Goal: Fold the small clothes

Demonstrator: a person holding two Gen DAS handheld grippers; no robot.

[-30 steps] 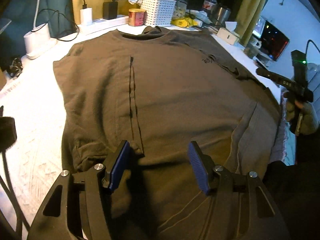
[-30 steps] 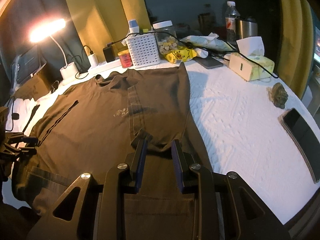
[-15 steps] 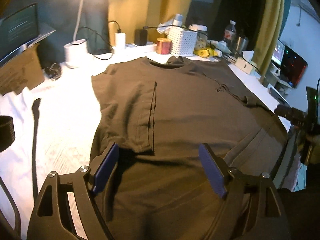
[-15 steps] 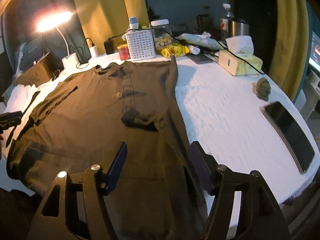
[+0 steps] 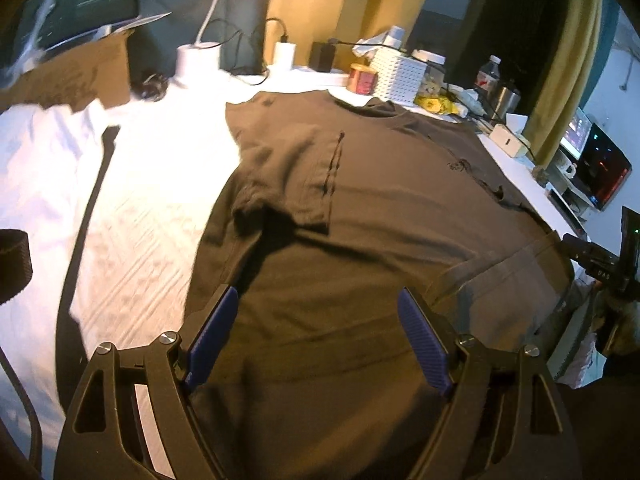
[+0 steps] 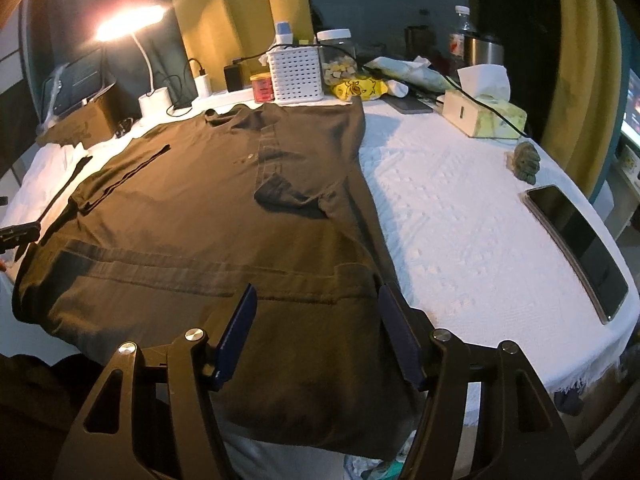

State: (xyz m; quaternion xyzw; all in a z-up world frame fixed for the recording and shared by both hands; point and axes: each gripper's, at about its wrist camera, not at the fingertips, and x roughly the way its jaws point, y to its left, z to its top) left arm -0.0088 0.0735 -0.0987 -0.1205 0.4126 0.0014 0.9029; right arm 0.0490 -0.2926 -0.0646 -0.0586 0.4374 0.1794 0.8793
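The left gripper [image 5: 318, 334] hangs over the near part of a brown shirt [image 5: 360, 216], its blue pads wide apart with nothing between them but cloth lying flat below. The shirt spreads out ahead of it on a white cloth [image 5: 152, 216], collar at the far end, both sleeves folded in over the body. Left of this gripper the white cloth is bare; far to its right the right gripper's body shows at the shirt's edge.

The right gripper [image 6: 316, 330] also stands with jaws apart, gripping nothing, above the shirt's [image 6: 224, 216] near right corner, where the hem hangs past the table edge. Right of it lies a tablet [image 6: 580, 248]; ahead, beyond the collar, stand a white basket [image 6: 296, 76] and a tissue box [image 6: 484, 116].
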